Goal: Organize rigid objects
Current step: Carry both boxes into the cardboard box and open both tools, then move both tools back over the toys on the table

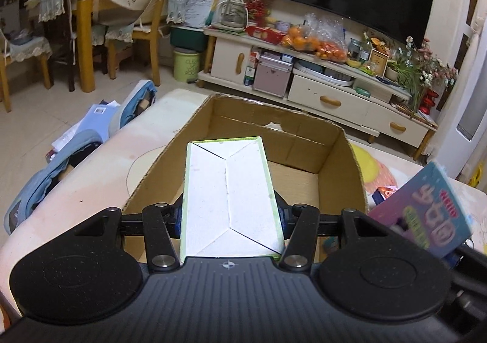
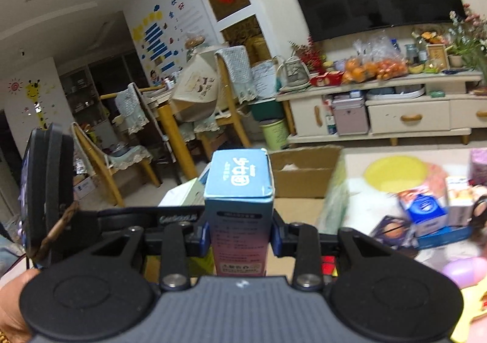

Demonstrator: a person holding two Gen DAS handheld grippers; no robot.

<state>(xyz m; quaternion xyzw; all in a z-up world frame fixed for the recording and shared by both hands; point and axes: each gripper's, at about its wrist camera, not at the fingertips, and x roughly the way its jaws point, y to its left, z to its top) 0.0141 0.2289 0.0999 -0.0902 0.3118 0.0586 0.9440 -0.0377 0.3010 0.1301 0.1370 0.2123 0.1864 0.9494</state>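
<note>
The left gripper [image 1: 229, 215] is gripping a white box with green edges [image 1: 228, 190] across its width, jaws closed on its two long sides; in the left wrist view the box is hanging at centre frame, over the near end of the open cardboard carton [image 1: 338, 157]; the carton is sitting on the pale counter [image 1: 100, 166] and appears largely empty. The right gripper [image 2: 239, 235] is clamping a blue and pink carton-style box [image 2: 239, 178] in narrow jaws, held upright at centre of the right wrist view; the same box is showing at the right edge of the left wrist view, beside the carton. Further small boxes [image 2: 426, 209] are lying on the counter at right, blurred.

Judgement: the step in hand is depositing both boxes in the carton; the white box is best lowered flat against a wall before release; the hands should be entering one at a time, avoiding collision.
</note>
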